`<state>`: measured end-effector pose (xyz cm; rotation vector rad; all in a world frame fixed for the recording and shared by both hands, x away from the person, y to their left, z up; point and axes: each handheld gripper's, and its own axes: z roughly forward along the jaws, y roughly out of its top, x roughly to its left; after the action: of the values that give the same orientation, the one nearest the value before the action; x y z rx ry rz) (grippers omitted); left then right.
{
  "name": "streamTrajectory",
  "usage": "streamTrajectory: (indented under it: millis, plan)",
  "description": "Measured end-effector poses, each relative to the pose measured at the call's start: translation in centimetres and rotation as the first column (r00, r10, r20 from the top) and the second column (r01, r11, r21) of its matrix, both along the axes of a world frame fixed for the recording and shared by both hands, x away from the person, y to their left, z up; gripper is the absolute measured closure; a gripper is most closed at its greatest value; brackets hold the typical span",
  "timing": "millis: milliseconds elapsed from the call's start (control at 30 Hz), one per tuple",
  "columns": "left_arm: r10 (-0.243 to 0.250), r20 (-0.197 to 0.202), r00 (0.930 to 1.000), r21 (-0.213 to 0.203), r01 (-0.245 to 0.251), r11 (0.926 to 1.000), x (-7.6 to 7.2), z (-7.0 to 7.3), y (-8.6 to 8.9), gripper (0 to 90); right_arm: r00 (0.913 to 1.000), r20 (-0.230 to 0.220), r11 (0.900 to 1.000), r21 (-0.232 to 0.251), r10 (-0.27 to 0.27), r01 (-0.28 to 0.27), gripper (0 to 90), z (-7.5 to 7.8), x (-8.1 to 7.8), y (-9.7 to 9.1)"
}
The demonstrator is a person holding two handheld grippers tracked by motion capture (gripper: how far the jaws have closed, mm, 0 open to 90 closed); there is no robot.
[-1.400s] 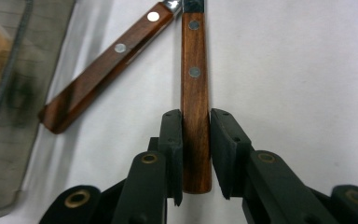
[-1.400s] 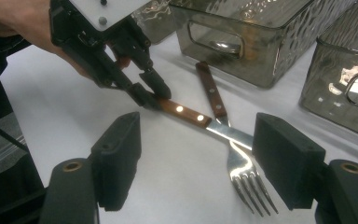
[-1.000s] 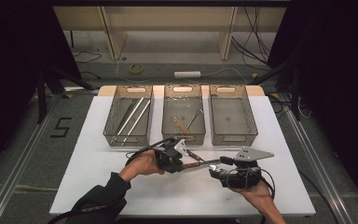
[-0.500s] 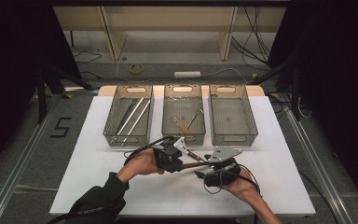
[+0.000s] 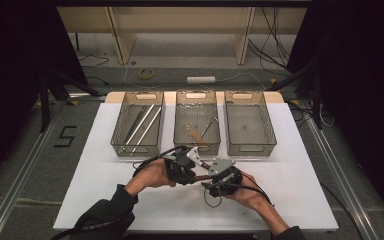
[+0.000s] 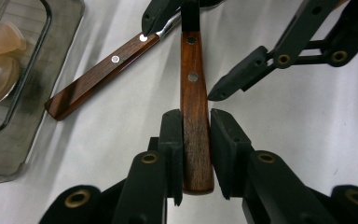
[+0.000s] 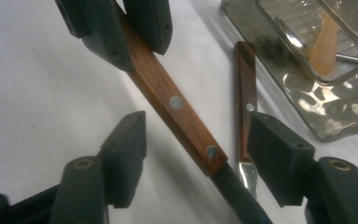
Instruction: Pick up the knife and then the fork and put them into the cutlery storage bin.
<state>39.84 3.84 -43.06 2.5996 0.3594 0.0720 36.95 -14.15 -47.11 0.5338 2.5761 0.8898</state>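
Note:
My left gripper (image 6: 196, 116) is shut on the near end of a wooden-handled utensil (image 6: 192, 79) and holds it just above the white table. In the high view this left gripper (image 5: 182, 167) sits at the table's front middle. My right gripper (image 7: 198, 123) faces it, close by. Its jaws have just been closing and stand open on either side of the same handle (image 7: 168, 93), pads clear of the wood. A second wooden-handled utensil (image 7: 245, 88) lies flat on the table beside them.
Three clear trays stand in a row behind the grippers: left tray (image 5: 117, 135) with long metal tools, middle tray (image 5: 197, 150) with a beige utensil (image 7: 324, 44) and a metal one, right tray (image 5: 250, 150). The white tabletop (image 5: 290, 195) spreads to both sides.
My right gripper has moved left toward the left gripper and come around the held handle. The left gripper and its utensil have stayed put.

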Motion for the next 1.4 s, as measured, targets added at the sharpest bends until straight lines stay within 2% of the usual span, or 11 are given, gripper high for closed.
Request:
streamTrajectory:
  millis: [467, 600, 767, 833, 900, 1033, 1100, 1200, 1267, 1300, 1400]
  plan:
    - [0.005, -0.002, 1.0, -0.001, -0.005, 1.0, -0.1, 0.1, -0.1, 74.7, 0.9966, 0.059, 0.9961, -0.072, 0.056, -0.052, 58.4, -0.3, -0.2, 0.8]
    - [0.004, -0.006, 1.0, -0.004, -0.004, 1.0, -0.2, 0.1, -0.1, 74.6, 0.9917, 0.097, 0.991, -0.112, 0.084, -0.073, 63.6, -0.4, -0.3, 0.9]
    - [0.008, 0.003, 1.0, -0.038, -0.008, 0.9992, -0.1, 0.6, 0.1, 74.5, 0.9763, 0.176, 0.9821, -0.161, 0.126, -0.098, 67.4, 0.0, -0.8, 1.0]
    - [0.01, 0.005, 0.9999, -0.057, -0.009, 0.9983, -0.2, 0.8, 0.2, 74.5, 0.9655, 0.207, 0.9724, -0.202, 0.159, -0.116, 68.9, 0.4, -1.0, 1.0]
    - [0.013, 0.031, 0.9994, -0.075, -0.01, 0.9971, -0.2, 1.0, 0.3, 74.0, 0.9551, 0.237, 0.9669, -0.222, 0.178, -0.125, 71.2, 0.6, -1.2, 1.0]
    - [0.013, 0.073, 0.9972, -0.107, -0.005, 0.9943, 0.0, 1.6, 0.7, 70.0, 0.9389, 0.262, 0.9541, -0.256, 0.223, -0.156, 77.7, 0.9, -1.6, 1.0]
    - [0.015, 0.069, 0.9975, -0.126, -0.006, 0.992, 0.1, 2.0, 1.0, 69.5, 0.9356, 0.269, 0.9517, -0.263, 0.229, -0.158, 78.4, 1.2, -1.9, 1.1]
    - [0.035, 0.099, 0.9945, -0.147, -0.021, 0.9889, 0.1, 2.5, 1.3, 55.5, 0.9284, 0.287, 0.9495, -0.272, 0.236, -0.157, 78.6, 1.8, -2.1, 1.1]
    - [0.048, 0.11, 0.9928, -0.177, -0.028, 0.9838, 0.0, 2.8, 1.7, 51.5, 0.9247, 0.298, 0.9473, -0.281, 0.238, -0.153, 78.6, 2.1, -2.2, 1.1]
    - [0.063, 0.111, 0.9919, -0.185, -0.042, 0.9818, 0.0, 3.1, 1.9, 47.6, 0.9197, 0.304, 0.9438, -0.29, 0.248, -0.159, 78.6, 2.2, -2.1, 1.0]
    - [0.095, 0.089, 0.9915, -0.23, -0.073, 0.9704, 0.0, 3.6, 2.7, 40.9, 0.9193, 0.309, 0.9418, -0.302, 0.244, -0.148, 78.7, 2.4, -2.1, 0.7]
